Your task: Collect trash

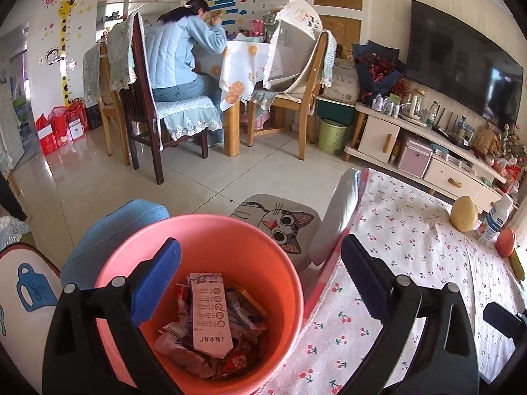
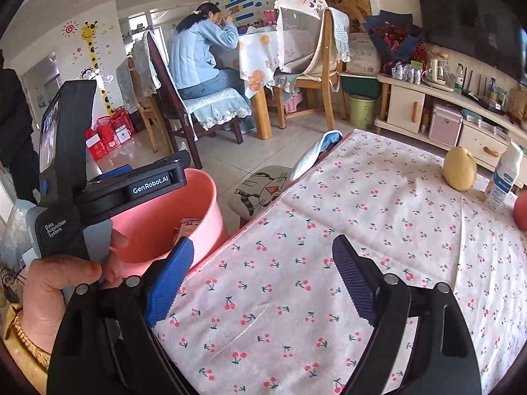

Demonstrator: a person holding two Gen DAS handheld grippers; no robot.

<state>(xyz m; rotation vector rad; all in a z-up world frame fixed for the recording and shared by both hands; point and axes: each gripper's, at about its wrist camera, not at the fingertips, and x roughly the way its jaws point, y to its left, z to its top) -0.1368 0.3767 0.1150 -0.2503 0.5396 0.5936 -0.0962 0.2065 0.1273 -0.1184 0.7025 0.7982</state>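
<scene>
A pink bucket (image 1: 230,240) stands beside the table's left edge and holds wrappers and a flattened white carton (image 1: 210,316). My left gripper (image 1: 260,260) is open and empty right above the bucket's mouth. My right gripper (image 2: 263,256) is open and empty over the cherry-print tablecloth (image 2: 329,230), near the table's left edge. The bucket (image 2: 184,204) also shows in the right wrist view, partly hidden by the left gripper's body (image 2: 98,191) and the hand holding it.
At the table's far right stand a yellow pear-like fruit (image 2: 459,172), a white milk carton (image 2: 505,177) and a red fruit (image 2: 520,210). A cat-print stool (image 1: 280,227) sits beside the table. A person sits at a dining table (image 1: 250,65) behind. A TV cabinet (image 1: 428,151) is at right.
</scene>
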